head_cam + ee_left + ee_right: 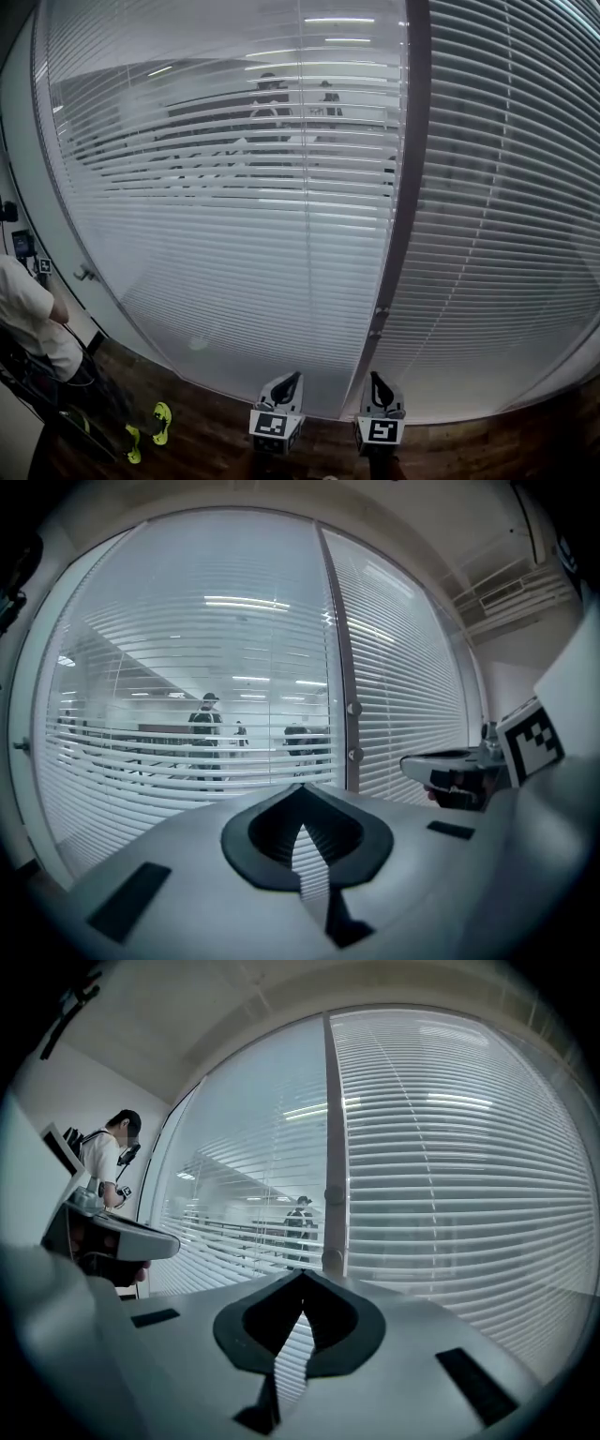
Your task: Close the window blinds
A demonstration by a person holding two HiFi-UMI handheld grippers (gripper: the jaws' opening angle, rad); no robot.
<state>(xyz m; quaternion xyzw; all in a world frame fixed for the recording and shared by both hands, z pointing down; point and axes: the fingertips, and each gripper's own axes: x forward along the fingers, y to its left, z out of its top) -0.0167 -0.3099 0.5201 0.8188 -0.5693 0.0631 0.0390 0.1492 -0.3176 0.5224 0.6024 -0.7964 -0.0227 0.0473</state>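
- The left hand-held gripper (289, 382) is showing at the bottom edge of the head view, pointing toward the window. In its own view (302, 803) its jaws are meeting at the tips, closed up with nothing caught between them; only slats are showing through the zigzag slit.
- The right hand-held gripper (378, 384) is sitting just beside it on the right, pointing the same way. Its own view (302, 1288) is showing the jaws pressed fully together and gripping nothing.
- Both are hovering above a dark wooden floor (216, 445), apart from the blinds.
- A person in a white shirt (28, 314) is standing at the left, beside the wall, wearing yellow-green shoes (161, 422).
- A dark vertical frame post (410, 159) is running up ahead of the two grippers, dividing the window into two panes. Round fittings (379, 317) are sitting on its lower part.
- The left blind (234, 234) is hanging all the way down over the pane left of the post. Its slats are tilting partly open, so the space behind is showing through the gaps.
- The right blind (506, 234) is hanging down over the pane right of the post. Its slats are looking more nearly closed and are letting little through.
- Farthest off, standing figures (269, 94) are showing between the slats of the left blind.
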